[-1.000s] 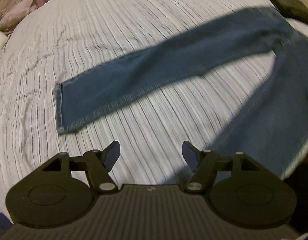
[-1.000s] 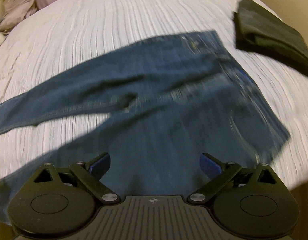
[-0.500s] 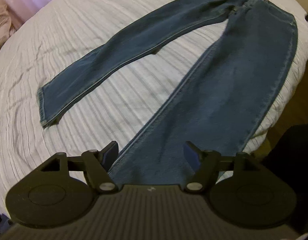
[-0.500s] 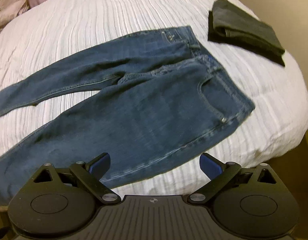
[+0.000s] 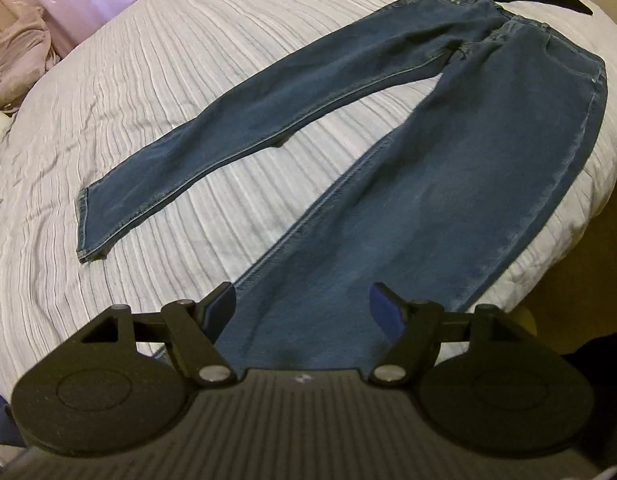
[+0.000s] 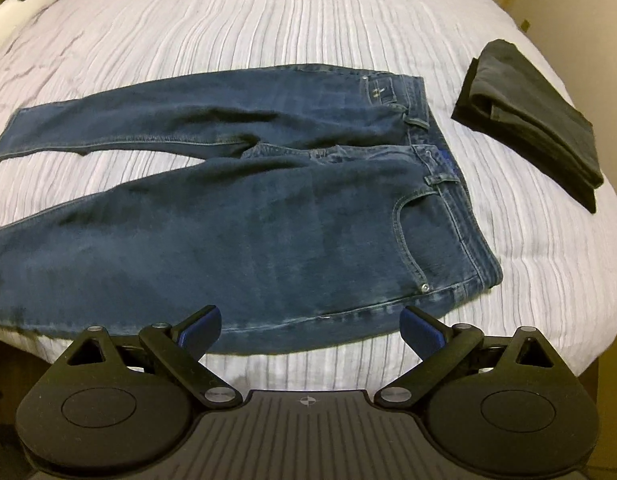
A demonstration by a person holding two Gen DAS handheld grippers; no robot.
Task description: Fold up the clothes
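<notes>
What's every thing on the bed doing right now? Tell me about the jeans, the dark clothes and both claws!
Jeans: unfolded, lying flat on the bed, legs spread apart in a V.
Dark garment: already folded, lying beside the jeans' waistband, not touching them.
Bedspread: wrinkled, under both garments.
Left claw: open, holding nothing, above one jeans leg.
Right claw: open, holding nothing, near the jeans' hip edge.

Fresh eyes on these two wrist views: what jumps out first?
The blue jeans dominate, spread flat across the white ribbed bedspread with legs splayed apart and the waistband toward the folded dark garment near the bed's edge. Both the left gripper and right gripper hang open above the near leg, holding nothing.
</notes>
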